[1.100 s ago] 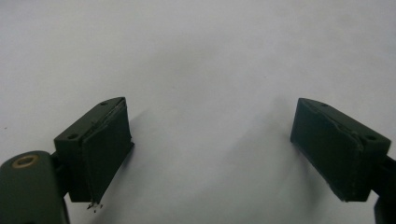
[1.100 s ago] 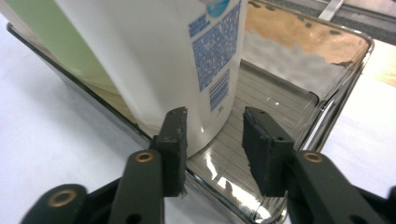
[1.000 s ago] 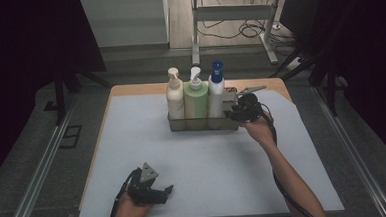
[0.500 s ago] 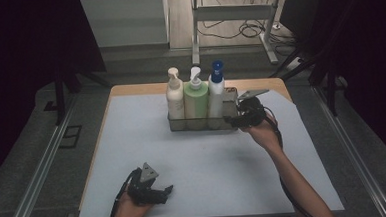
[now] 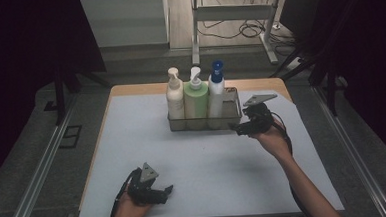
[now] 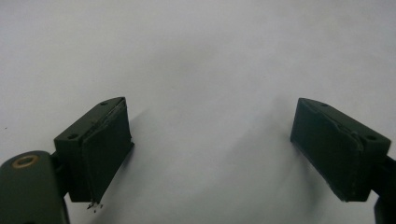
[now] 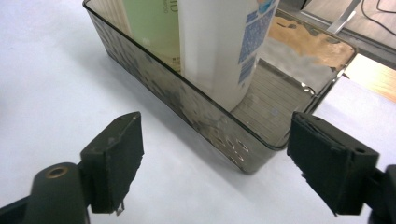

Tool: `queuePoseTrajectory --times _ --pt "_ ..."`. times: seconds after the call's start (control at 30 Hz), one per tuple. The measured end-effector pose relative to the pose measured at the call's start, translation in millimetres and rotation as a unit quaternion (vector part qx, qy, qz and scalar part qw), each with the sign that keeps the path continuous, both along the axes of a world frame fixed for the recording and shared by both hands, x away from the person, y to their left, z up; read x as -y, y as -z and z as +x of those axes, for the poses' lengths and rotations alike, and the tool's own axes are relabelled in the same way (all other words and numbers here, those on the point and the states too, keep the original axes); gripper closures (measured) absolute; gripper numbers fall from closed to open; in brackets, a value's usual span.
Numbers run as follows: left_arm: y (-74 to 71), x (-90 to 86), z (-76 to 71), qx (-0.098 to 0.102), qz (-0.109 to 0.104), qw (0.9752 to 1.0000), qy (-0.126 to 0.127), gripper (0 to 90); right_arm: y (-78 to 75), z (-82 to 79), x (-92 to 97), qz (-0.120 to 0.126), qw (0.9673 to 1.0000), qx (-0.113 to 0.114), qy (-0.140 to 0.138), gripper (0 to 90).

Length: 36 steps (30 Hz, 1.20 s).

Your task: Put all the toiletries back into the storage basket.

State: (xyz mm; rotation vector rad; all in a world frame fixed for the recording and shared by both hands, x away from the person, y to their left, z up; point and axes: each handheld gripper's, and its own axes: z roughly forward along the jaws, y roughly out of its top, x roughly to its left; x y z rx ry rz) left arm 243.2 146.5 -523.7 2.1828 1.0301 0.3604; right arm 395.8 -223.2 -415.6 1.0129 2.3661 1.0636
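Right tongs have just been opening, nothing between them, drawn back from bin at far counter; release judged complete. Left tongs wide, empty, near edge

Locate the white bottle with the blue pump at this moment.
In the high view, the white bottle with the blue pump stands rightmost of three in the clear tray, beside the green bottle; the open right gripper is just off the tray's right end.
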Motion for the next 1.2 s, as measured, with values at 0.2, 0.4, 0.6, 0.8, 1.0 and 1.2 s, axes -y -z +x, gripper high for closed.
queuePoseTrajectory --times 0.2,0.4,0.6,0.8,1.0,1.2 --pt "0.0 0.0 0.0 0.0 0.0 1.0 0.0 12.0 -0.2 -10.8 6.4 -0.005 1.0 0.0 0.001 14.4" --pt "0.1 0.0 0.0 0.0 0.0 1.0 0.0 12.0 2.7 -22.5 13.9 -0.01 0.9999 -0.002 0.0 12.6" --pt "0.1 0.0 -0.1 0.0 0.0 1.0 0.0 12.0 6.4 -35.4 24.0 -0.015 0.9999 -0.002 0.002 8.2" --pt "0.0 0.0 -0.1 0.0 0.0 1.0 0.0 12.0 12.5 -49.2 35.6 -0.017 0.9998 -0.001 0.002 4.2" --pt "0.1 0.2 -0.1 0.001 -0.001 1.0 -0.001 12.0 21.6 -62.3 47.1 -0.013 0.9999 -0.005 0.009 2.6" --pt "0.1 0.1 -0.2 0.001 0.0 1.0 -0.001 12.0 38.4 -75.6 58.7 -0.012 0.9998 -0.004 0.015 2.0"
